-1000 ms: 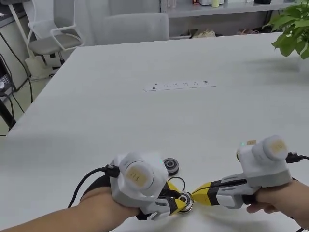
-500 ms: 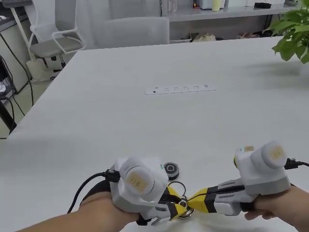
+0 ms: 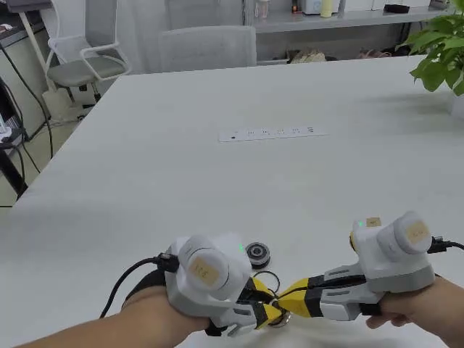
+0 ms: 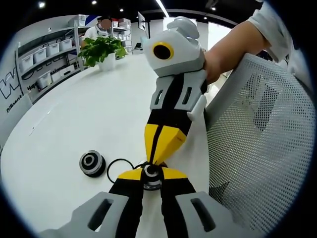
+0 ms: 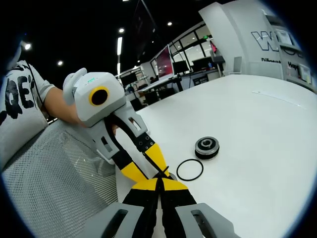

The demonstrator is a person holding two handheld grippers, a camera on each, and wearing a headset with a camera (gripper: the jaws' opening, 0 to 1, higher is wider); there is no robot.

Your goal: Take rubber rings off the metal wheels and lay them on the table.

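The white bench point(image 3: 217, 188) is carrying the work. The left tongs point(image 4: 151, 174) are clamping a metal wheel point(image 4: 152, 182) between narrowly parted jaws. The right tongs point(image 5: 159, 179) are meeting them tip to tip, pinched closed at that wheel's rim; whether its ring is caught, I cannot tell. Just beyond the tips, a second wheel point(image 5: 206, 147) and one freed rubber ring point(image 5: 189, 169) are lying side by side. Roughly halfway, I judge.

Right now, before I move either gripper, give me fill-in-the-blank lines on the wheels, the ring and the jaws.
The left gripper grips a small silver metal wheel between its ____ jaw tips.
On the white table, ____ thin black rubber ring lies loose.
The other metal wheel sits beside that ring, held by ____ gripper.
The right gripper has its jaws ____.
Missing words: yellow; one; neither; shut.
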